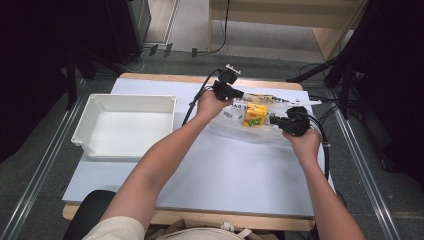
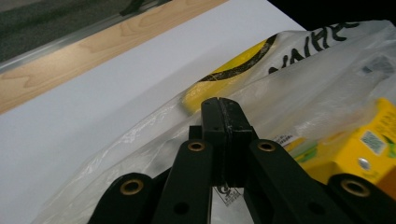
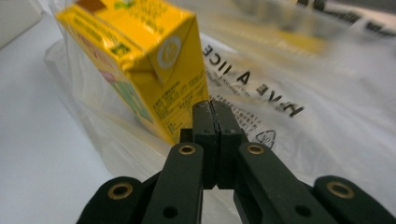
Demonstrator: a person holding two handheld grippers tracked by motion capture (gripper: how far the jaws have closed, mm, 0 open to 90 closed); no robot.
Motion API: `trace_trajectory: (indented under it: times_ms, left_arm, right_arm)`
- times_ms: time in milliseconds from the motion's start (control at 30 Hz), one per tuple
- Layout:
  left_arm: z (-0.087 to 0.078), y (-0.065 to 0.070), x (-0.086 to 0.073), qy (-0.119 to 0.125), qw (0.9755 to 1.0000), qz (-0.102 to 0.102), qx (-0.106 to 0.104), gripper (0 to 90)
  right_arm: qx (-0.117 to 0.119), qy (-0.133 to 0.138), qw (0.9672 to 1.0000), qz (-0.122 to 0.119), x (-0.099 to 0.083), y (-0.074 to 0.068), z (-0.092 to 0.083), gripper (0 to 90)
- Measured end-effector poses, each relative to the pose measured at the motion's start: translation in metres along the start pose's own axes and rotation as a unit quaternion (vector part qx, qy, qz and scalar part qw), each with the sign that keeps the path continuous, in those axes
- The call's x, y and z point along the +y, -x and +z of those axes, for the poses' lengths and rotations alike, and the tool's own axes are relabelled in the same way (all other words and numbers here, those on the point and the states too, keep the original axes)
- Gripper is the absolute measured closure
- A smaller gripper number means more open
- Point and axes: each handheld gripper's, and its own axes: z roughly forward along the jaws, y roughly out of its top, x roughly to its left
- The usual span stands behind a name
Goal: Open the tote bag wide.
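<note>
A clear plastic bag (image 1: 231, 126) with black lettering lies at the far middle of the table, and a yellow drink carton (image 1: 255, 115) stands inside it. My left gripper (image 1: 239, 93) is at the bag's far left edge, its jaws shut on the film. The left gripper view has the closed tips (image 2: 220, 102) sunk in the bag (image 2: 303, 88), the carton (image 2: 369, 144) to their right. My right gripper (image 1: 272, 119) is at the bag's right side, just beside the carton. In its own view the shut tips (image 3: 214, 105) pinch the bag (image 3: 303, 135) below the carton (image 3: 140, 60).
An empty white tray (image 1: 82, 132) stands on the left of the pale mat (image 1: 225, 175). The wooden table edge (image 1: 165, 77) runs along the far side. Cables (image 1: 325, 150) trail off the table on the right. A black stool (image 1: 87, 215) is near the front left.
</note>
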Motion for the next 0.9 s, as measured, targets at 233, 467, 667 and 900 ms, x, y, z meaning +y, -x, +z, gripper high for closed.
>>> trace_trajectory:
  times_ms: [233, 467, 667, 900]
  left_arm:
    - [0.023, -0.005, -0.009, -0.019, 0.9998, -0.007, 0.008, 90.0]
    - [0.037, -0.004, -0.014, -0.038, 0.9992, -0.003, 0.013, 90.0]
    - [0.045, -0.003, -0.019, -0.050, 0.9987, -0.003, 0.013, 90.0]
    - [0.050, -0.005, -0.026, -0.051, 0.9985, -0.009, 0.018, 90.0]
  right_arm:
    - [0.007, -0.039, 0.9992, -0.007, -0.020, -0.007, 0.020, 90.0]
    - [0.026, -0.063, 0.9975, -0.020, -0.042, -0.019, 0.022, 90.0]
    - [0.053, -0.071, 0.9949, -0.048, -0.054, -0.039, 0.017, 90.0]
    - [0.087, -0.078, 0.9902, -0.076, -0.063, -0.063, 0.012, 90.0]
